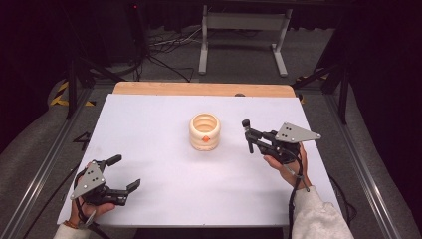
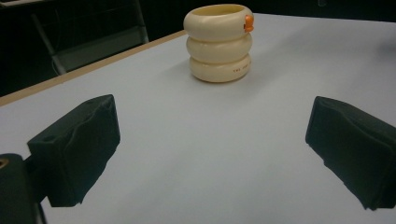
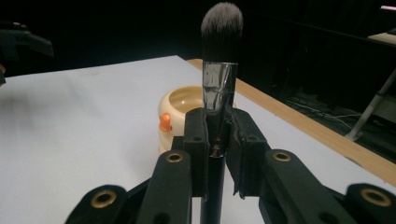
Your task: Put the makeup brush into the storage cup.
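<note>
Two tongs are working over the white bench [image 1: 164, 199] right now, one low at each side of the high view. The right tongs [image 1: 247, 133], sitting at the right of centre in that view, are clamping a makeup brush [image 3: 219, 70] between their pads, and the brush is standing upright with its dark, grey-tipped bristles pointing up in the top centre of the right gripper view (the shiny metal ferrule is showing just above the pads, the black handle running down between them). The jaws are pressing tight on that handle, with no gap showing.

Near the middle of the high view, the cream ribbed holder [image 1: 204, 131] is resting on the bench, three stacked rings with an open top and a small orange mark on its rim. It is standing just left of the right tongs there, apart from them, and in the right gripper view it is peeking out behind the brush.

The left tongs [image 1: 125, 173] are hanging in the lower left of the high view, jaws spread wide with nothing between them, well apart from the holder, which is showing at the top centre of the left gripper view.
</note>
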The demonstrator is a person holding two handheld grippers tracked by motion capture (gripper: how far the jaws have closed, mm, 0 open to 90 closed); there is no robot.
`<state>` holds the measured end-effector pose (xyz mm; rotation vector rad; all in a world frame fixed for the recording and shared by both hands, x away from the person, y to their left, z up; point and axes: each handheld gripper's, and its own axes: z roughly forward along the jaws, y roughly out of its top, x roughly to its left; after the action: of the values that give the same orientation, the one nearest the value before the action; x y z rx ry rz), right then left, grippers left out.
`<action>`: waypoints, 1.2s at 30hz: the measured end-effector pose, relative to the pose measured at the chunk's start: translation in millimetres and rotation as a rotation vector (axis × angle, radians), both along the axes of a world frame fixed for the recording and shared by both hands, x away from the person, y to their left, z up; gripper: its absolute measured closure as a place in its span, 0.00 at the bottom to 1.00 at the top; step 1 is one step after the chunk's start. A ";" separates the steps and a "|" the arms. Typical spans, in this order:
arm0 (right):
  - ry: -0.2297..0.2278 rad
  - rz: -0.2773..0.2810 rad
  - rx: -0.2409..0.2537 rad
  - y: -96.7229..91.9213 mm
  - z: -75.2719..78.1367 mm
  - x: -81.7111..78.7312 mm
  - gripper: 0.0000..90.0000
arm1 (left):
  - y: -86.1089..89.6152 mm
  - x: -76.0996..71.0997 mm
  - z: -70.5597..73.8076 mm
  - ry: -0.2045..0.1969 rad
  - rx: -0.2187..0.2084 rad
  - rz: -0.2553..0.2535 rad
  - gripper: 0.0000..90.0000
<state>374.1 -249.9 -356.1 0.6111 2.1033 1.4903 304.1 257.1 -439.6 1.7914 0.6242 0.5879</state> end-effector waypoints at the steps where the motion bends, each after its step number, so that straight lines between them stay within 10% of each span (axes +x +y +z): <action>1: -0.004 -0.005 0.010 2.0 0.8 0.8 0.88 | 0.8 0.5 -0.2 0.000 0.001 0.001 0.04; 36: -0.052 -0.032 0.113 63.3 14.9 36.5 0.88 | 4.4 0.3 -4.6 0.016 -0.020 0.009 0.04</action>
<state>410.6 -186.6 -341.2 0.6376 1.9716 1.5984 304.3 261.5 -444.1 1.7764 0.6476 0.5724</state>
